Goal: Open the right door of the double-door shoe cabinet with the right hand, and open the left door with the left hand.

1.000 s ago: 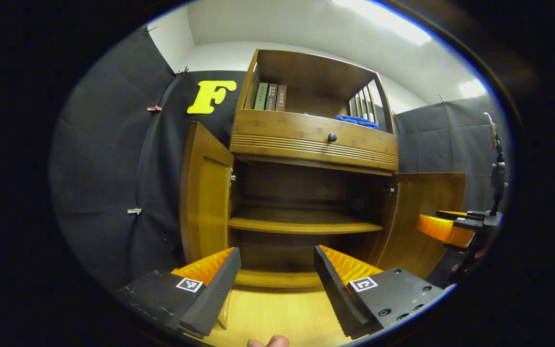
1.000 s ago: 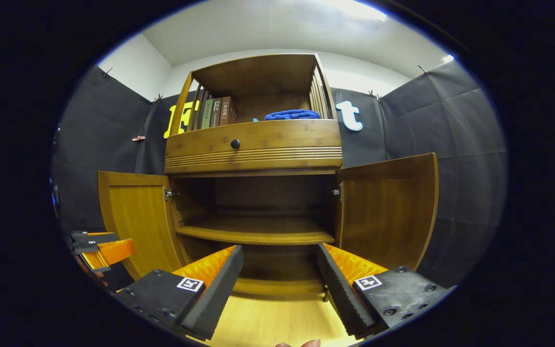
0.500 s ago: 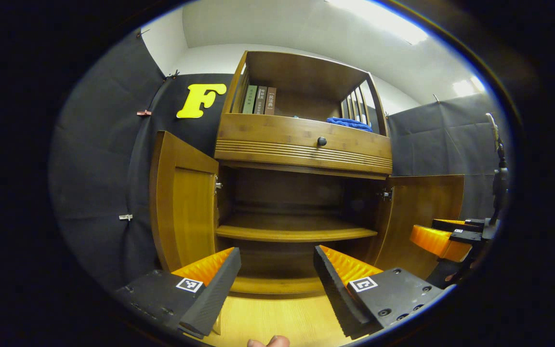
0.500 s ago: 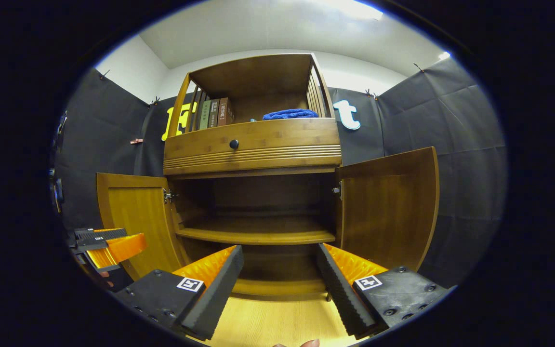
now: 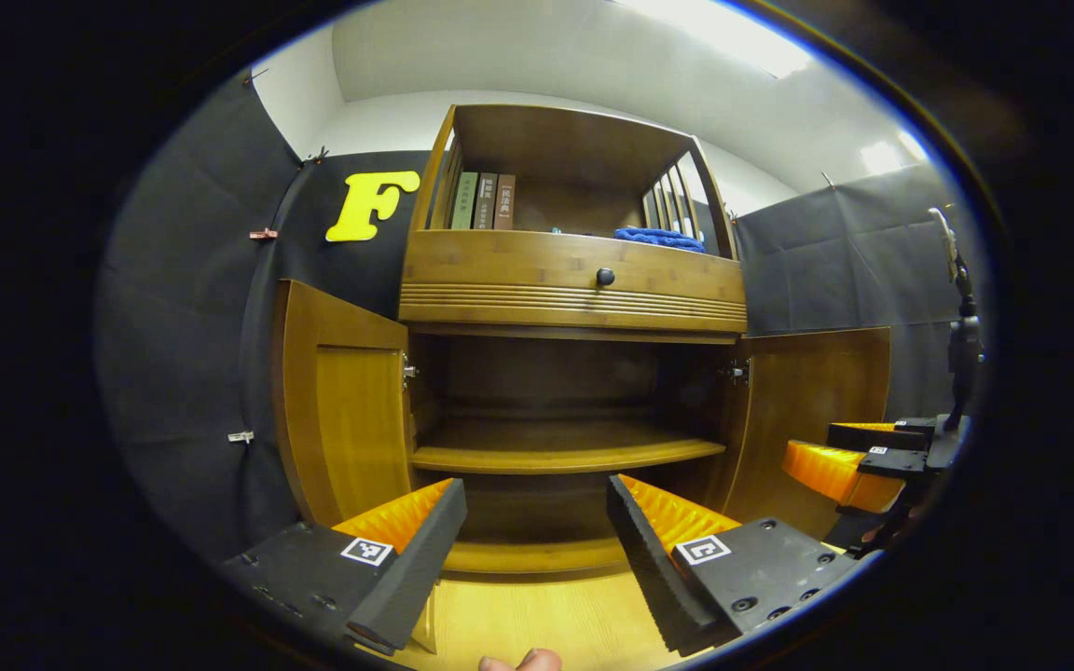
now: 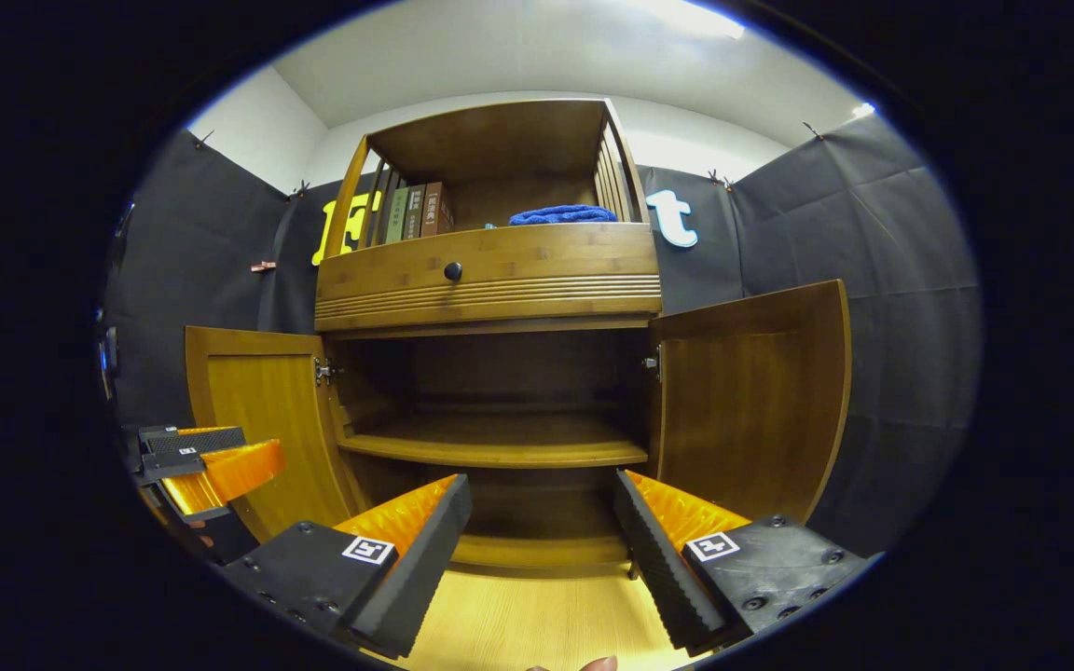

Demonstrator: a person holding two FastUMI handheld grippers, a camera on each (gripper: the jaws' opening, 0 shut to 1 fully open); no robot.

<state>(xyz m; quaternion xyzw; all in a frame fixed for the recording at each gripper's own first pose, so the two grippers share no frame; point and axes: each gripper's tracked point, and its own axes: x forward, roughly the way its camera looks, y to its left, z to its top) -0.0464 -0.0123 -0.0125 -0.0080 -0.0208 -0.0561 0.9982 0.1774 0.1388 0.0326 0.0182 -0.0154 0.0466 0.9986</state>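
- As both doors of the shoe cabinet (image 6: 490,280) stand swung outward, the opening work looks complete from these pictures.
- Left door (image 5: 341,410): hinged at the left edge of the lower compartment and turned out wide, inner face toward the left gripper view. In the right gripper view it sits at the left, behind the other gripper.
- Right door (image 6: 747,401): hinged at the right edge, swung out to the right, inner panel showing.
- Lower compartment: one bare shelf (image 6: 495,452) across the middle; nothing visible stored on it.
- Above the doors: a drawer front with a dark knob (image 6: 452,271); on top, a few books (image 6: 414,212) at the left and a blue cloth (image 6: 563,215) at the right.
- Left gripper (image 5: 532,531): fingers spread wide, nothing between them, aimed at the middle of the open cabinet and apart from the left door.
- Right gripper (image 6: 537,536): fingers likewise spread wide and empty, clear of the right door.
- Wooden floor (image 6: 537,620) lies below both grippers, near the cabinet base.
- Judgement: nothing is left of the task; at most, drawing both grippers back.
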